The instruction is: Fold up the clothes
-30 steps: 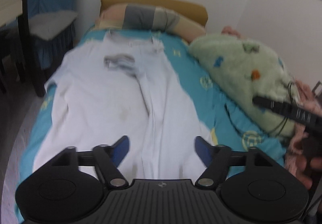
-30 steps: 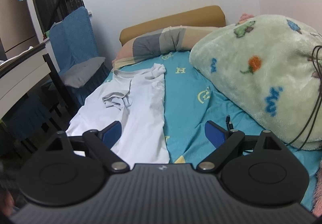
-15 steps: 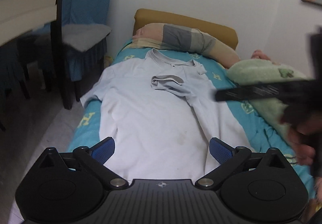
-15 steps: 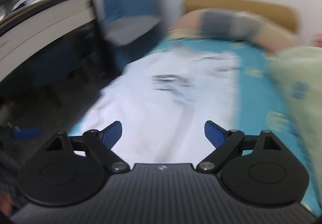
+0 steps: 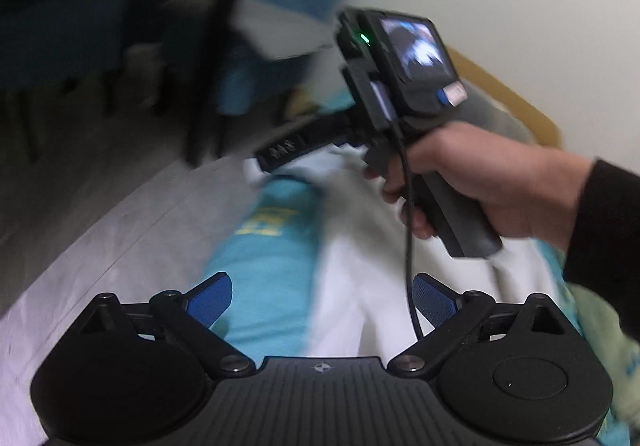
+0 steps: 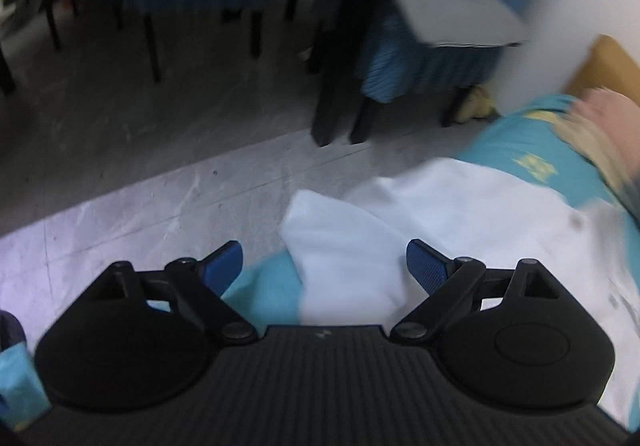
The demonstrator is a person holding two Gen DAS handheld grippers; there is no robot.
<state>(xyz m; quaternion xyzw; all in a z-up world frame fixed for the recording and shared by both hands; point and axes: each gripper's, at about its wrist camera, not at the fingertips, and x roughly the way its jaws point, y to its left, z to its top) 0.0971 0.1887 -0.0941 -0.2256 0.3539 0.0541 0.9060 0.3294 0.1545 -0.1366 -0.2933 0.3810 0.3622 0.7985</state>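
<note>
A pale white-blue shirt (image 5: 372, 266) lies spread on the bed's teal sheet (image 5: 272, 258). Its left sleeve (image 6: 340, 250) hangs over the bed's left edge. My right gripper (image 6: 324, 266) is open, with the sleeve between its blue pads, not pinched. In the left wrist view the right gripper's body and the hand holding it (image 5: 420, 125) hover over the shirt's upper left part. My left gripper (image 5: 320, 296) is open and empty, low over the sheet and the shirt's left edge.
A grey floor (image 6: 140, 185) runs along the bed's left side. A dark chair with blue cover and grey cushion (image 6: 420, 25) stands near the bed's head. A striped pillow (image 6: 600, 125) and tan headboard (image 5: 520, 105) are at the far end. A green blanket (image 5: 600, 326) lies at right.
Both grippers have swung left toward the bed's left edge. The right gripper has crossed over the shirt and now has the left sleeve between its open pads.
</note>
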